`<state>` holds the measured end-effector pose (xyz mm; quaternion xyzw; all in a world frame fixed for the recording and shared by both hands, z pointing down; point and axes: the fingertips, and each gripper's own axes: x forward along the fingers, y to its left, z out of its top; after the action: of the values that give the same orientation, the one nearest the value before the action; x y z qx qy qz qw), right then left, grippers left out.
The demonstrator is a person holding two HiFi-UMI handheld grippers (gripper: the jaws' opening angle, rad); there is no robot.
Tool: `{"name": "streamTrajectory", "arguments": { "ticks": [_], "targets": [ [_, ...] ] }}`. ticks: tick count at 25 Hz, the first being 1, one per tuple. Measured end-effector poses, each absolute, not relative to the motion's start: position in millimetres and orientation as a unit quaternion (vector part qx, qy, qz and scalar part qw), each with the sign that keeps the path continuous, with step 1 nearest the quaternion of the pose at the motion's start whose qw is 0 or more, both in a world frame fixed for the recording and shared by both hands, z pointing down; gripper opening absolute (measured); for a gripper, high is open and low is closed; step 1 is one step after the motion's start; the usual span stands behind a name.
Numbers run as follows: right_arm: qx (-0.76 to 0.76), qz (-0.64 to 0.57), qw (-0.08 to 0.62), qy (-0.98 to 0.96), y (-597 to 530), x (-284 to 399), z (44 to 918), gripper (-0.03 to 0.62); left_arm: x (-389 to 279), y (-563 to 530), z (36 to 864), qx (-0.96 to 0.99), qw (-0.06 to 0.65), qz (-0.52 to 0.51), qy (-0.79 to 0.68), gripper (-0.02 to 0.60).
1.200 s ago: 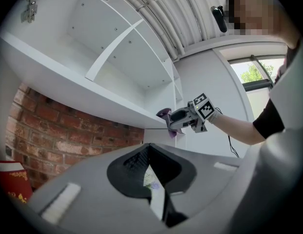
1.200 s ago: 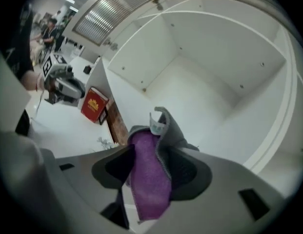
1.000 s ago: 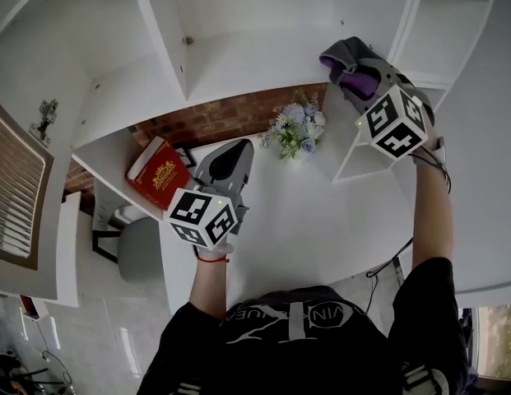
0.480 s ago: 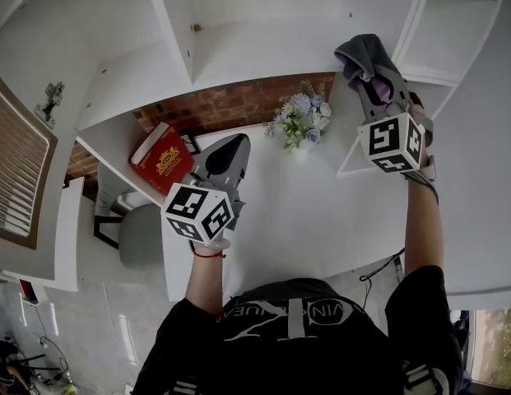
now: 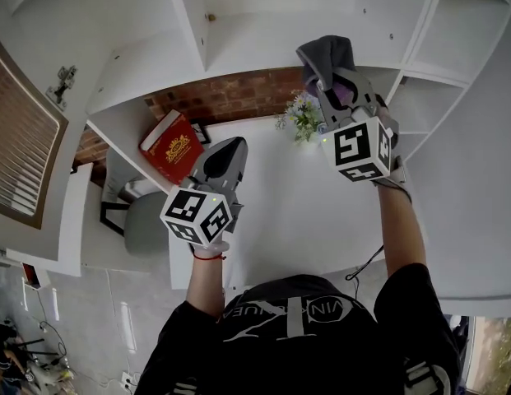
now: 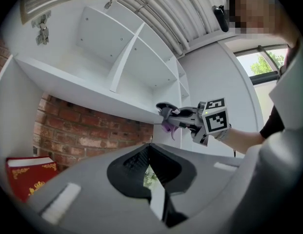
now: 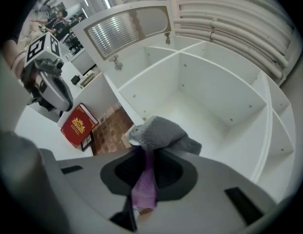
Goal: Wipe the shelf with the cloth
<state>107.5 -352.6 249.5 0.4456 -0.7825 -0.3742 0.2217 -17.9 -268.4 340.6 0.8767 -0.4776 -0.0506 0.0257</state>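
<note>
The right gripper view, unlike the head view, shows the right gripper (image 7: 143, 151) with fingers clamped on the cloth (image 7: 161, 132) at the far shelf (image 7: 200, 108) edge, while the left gripper (image 6: 150, 149) has its fingers together, empty, lower left.

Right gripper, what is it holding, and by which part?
The right gripper holds the grey and purple cloth. Its jaws pinch the purple fold, and the grey bulk is bunched just beyond the fingertips.

Only partly legible text: white print on the person's black shirt (image 5: 292, 315), bottom centre of the head view, reads roughly "VIN" plus broken letters; gold print on the red book (image 5: 177, 145), left of centre, is unreadable.
</note>
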Motion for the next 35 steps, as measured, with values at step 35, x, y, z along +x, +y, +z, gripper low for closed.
{"name": "streamTrajectory", "arguments": {
  "ticks": [35],
  "targets": [
    [0.333, -0.044, 0.03, -0.941, -267, 68, 363, 0.072, -116, -222, 393, 0.8, -0.02, -0.071, -0.596, 0.01]
  ]
}}
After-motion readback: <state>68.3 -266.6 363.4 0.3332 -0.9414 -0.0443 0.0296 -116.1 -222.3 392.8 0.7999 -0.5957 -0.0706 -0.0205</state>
